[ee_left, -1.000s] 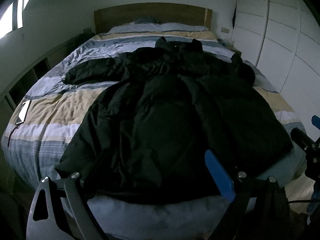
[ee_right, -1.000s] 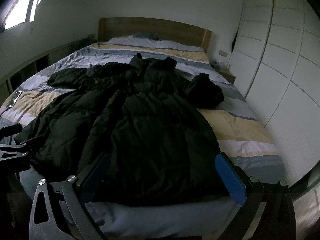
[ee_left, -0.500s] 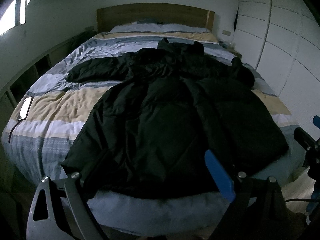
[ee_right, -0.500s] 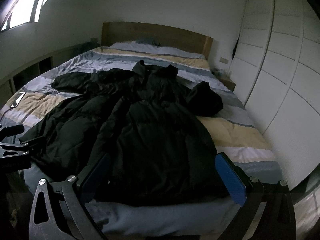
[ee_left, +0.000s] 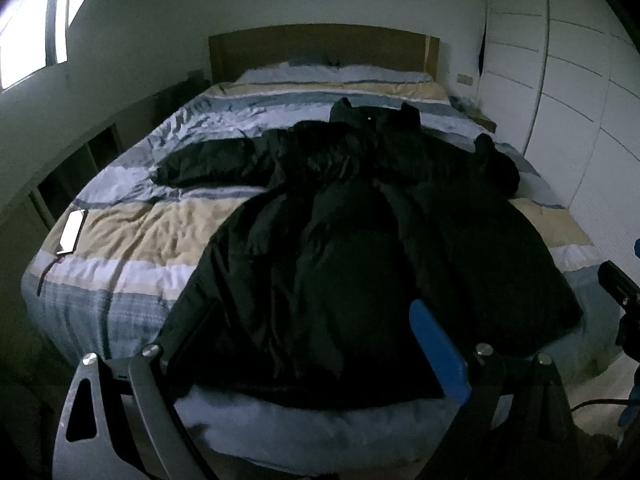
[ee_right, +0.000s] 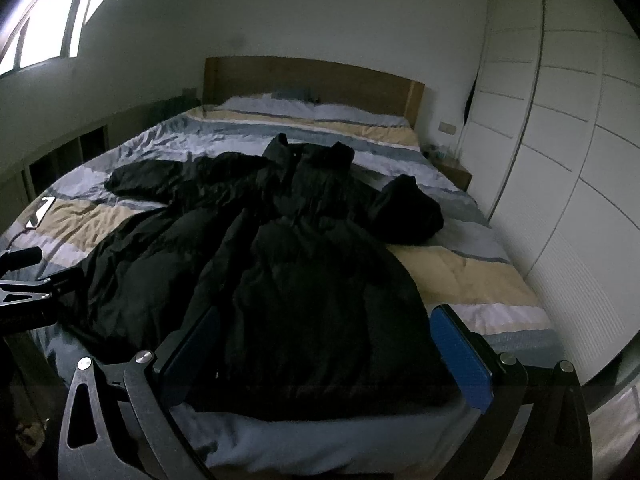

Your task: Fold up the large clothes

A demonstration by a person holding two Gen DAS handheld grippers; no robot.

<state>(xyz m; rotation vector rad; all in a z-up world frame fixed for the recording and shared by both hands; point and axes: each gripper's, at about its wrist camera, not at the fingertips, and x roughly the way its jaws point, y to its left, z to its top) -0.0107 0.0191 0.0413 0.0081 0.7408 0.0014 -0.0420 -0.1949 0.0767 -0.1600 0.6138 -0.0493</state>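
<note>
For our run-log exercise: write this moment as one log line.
stage: pre-grasp | black coat: spread unfolded on bed | left gripper: open, empty, near hem | right gripper: open, empty, near hem | phone: bed's left edge

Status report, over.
Left hand-held gripper and right hand-held gripper open, empty. Black coat spread unfolded on bed. Phone at bed's left edge.
</note>
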